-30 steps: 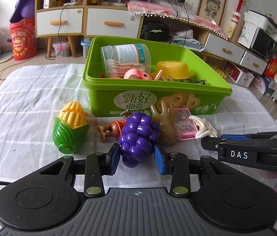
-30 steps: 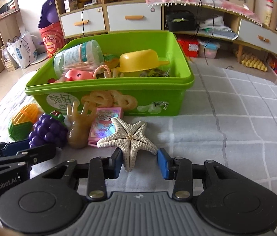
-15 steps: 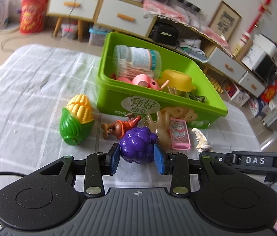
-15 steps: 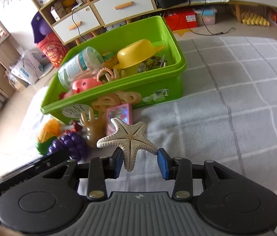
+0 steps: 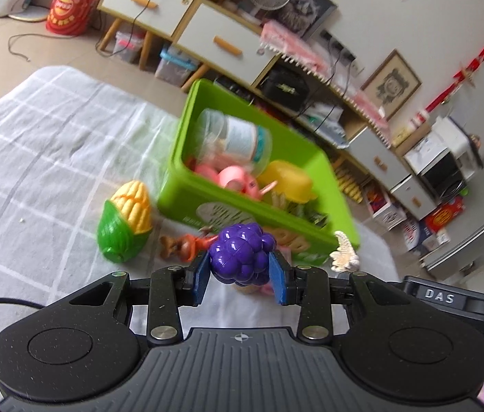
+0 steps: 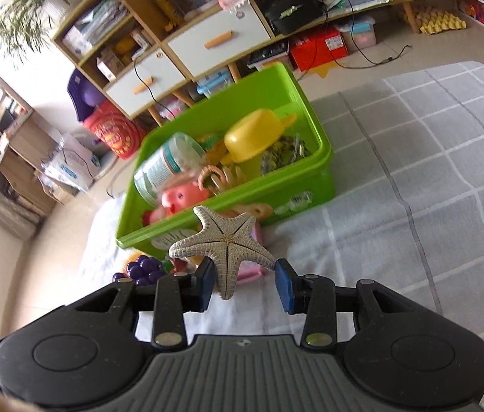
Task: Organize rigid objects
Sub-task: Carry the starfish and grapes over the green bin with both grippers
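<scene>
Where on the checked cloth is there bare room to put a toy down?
The grey-and-white checked cloth is bare to the right of the green plastic bin, and also left of the yellow-and-green toy corn. It is crowded along the bin's front, where small toys lie, and inside the bin.

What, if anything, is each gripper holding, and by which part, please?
Left gripper: purple grapes, by their sides. Right gripper: starfish, apparently by one lower arm.

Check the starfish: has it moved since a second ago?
Yes. The starfish, then flat on the cloth before the green bin, now hangs lifted in the right tool, overlapping the bin's front wall.
</scene>
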Tool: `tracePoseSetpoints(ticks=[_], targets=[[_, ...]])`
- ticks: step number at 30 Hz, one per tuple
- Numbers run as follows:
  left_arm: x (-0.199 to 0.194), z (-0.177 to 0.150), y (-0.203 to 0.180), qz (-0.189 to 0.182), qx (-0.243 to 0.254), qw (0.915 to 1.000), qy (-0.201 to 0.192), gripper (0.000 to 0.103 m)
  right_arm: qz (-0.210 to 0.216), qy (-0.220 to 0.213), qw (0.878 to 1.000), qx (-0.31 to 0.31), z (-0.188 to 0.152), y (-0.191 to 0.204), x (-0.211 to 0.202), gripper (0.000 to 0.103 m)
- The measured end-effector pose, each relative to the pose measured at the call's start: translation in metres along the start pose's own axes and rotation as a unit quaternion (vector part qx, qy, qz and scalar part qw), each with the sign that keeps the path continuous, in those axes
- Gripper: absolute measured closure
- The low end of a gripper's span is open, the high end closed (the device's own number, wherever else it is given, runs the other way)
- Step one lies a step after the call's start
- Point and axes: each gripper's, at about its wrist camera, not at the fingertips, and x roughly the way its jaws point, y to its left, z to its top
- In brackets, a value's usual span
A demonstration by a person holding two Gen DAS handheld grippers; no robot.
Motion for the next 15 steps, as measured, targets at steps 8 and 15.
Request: tracePoseSetpoints(ticks=[8, 15], targets=[[-0.008, 0.010, -0.002, -0.004, -0.013, 0.9992, -0.037, 0.061, 0.019, -0.034, 0.999, 0.022, 0.010, -0.001, -0.008, 0.084], [0.000, 0.025, -0.012, -0.016, -0.020, 0.9972, -0.070, 0.061, 0.032, -0.064, 0.996, 0.045, 0.021, 0.000, -0.006, 0.084]])
